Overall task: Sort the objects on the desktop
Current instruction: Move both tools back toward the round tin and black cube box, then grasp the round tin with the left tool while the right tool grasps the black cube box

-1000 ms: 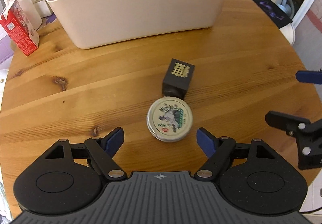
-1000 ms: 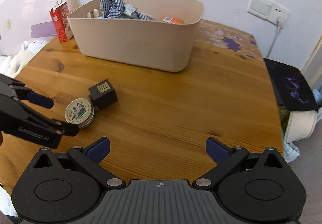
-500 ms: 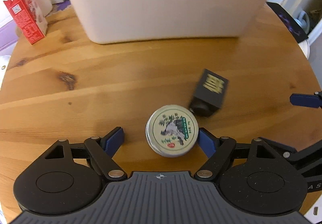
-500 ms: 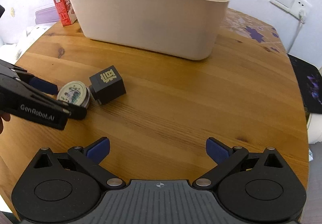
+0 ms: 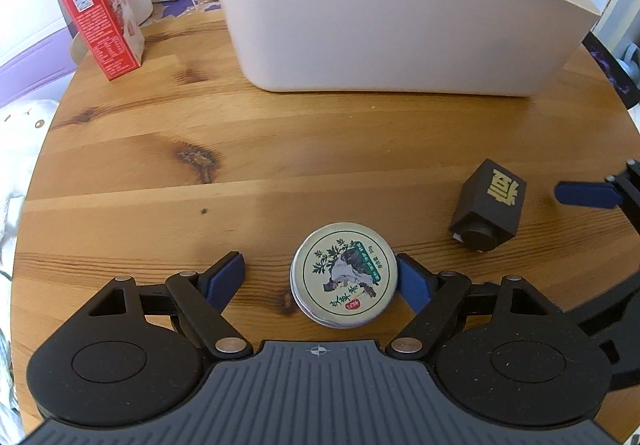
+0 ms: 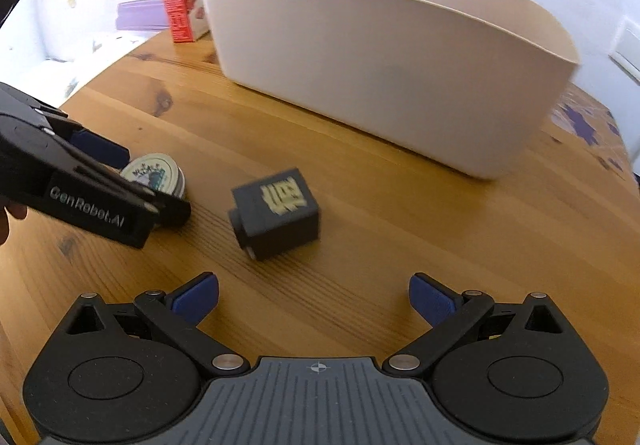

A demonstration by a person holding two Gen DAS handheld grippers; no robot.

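Observation:
A round tin [image 5: 345,274] with a plant picture on its lid lies on the wooden table [image 5: 280,149]. My left gripper [image 5: 320,277] is open around it; the right pad touches the tin's side and the left pad stands apart. The same tin [image 6: 158,175] shows partly behind the left gripper in the right wrist view. A black cube [image 6: 278,213] with a gold character lies just ahead of my open right gripper [image 6: 314,295], outside its fingers. That cube [image 5: 490,203] sits right of the tin.
A large beige bin [image 5: 400,21] holding checked cloth stands at the back of the table [image 6: 400,245]. A red carton [image 5: 100,13] and a white flask stand at the back left. A dark mat lies off the right edge.
My left gripper has moved forward until the tin sits between its fingers. My right gripper has closed in on the black cube, which has shifted away from the tin.

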